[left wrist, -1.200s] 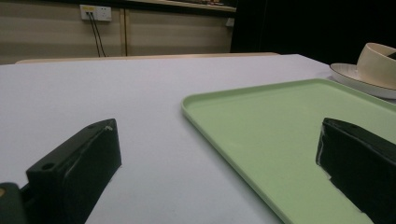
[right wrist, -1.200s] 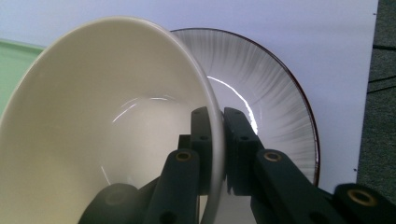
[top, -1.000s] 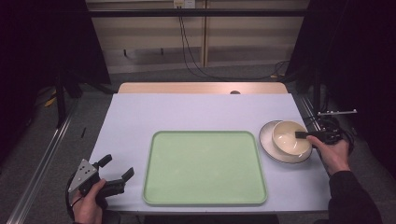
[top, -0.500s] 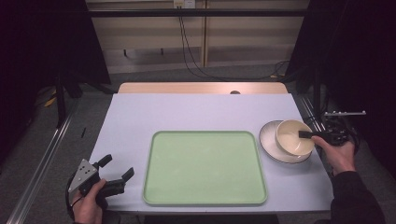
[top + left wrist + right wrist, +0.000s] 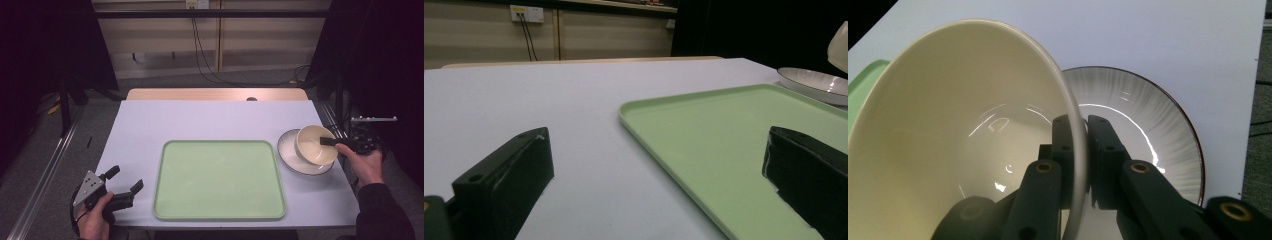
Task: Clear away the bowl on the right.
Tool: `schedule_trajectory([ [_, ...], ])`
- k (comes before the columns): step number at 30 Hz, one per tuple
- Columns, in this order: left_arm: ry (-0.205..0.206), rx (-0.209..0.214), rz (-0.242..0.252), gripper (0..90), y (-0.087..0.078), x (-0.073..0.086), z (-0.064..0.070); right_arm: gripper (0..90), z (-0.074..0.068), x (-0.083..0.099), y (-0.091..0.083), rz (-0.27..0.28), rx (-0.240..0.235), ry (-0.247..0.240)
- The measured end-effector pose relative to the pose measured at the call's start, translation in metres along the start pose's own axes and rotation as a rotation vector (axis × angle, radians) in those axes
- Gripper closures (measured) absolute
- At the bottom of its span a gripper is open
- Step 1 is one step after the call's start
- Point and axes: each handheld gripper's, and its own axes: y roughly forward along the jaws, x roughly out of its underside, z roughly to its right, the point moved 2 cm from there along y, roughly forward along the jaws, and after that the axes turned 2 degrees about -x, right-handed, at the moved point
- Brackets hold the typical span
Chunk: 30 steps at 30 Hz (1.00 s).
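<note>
A cream bowl [image 5: 314, 144] hangs tilted just above a white plate [image 5: 290, 158] with a dark rim at the table's right side. My right gripper [image 5: 330, 142] is shut on the bowl's rim, one jaw inside and one outside; in the right gripper view the bowl [image 5: 963, 130] is lifted off the plate [image 5: 1148, 125] with the gripper [image 5: 1079, 150] clamping its wall. A light green tray [image 5: 220, 180] lies in the middle. My left gripper [image 5: 125, 181] rests open at the front left corner, left of the tray [image 5: 724, 145], with nothing between its fingers [image 5: 509, 175].
The white tabletop [image 5: 200, 120] is bare behind the tray. A wooden strip [image 5: 215, 94] runs along the far edge. Cables [image 5: 205, 55] hang down the back wall. A metal bracket [image 5: 372, 120] sticks out beyond the table's right edge.
The bowl has risen and tilted off the plate in my right gripper, which drew slightly toward the right. The left gripper has stayed put.
</note>
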Motion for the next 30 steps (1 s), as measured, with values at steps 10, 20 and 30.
schedule_trajectory([
  [10, 0.000, 0.000, -0.001, 0.1, 0.000, 0.000, 0.000, 83.8, -0.012, -0.006, -0.003, 0.012, -0.036, -0.023],
  [20, 0.000, -0.001, 0.003, 0.1, 0.001, 0.000, 0.001, 83.7, -0.023, -0.013, -0.002, 0.022, -0.060, -0.042],
  [30, 0.002, -0.001, 0.000, 0.1, 0.001, 0.000, 0.001, 83.7, -0.036, -0.024, 0.005, 0.022, -0.088, -0.060],
])
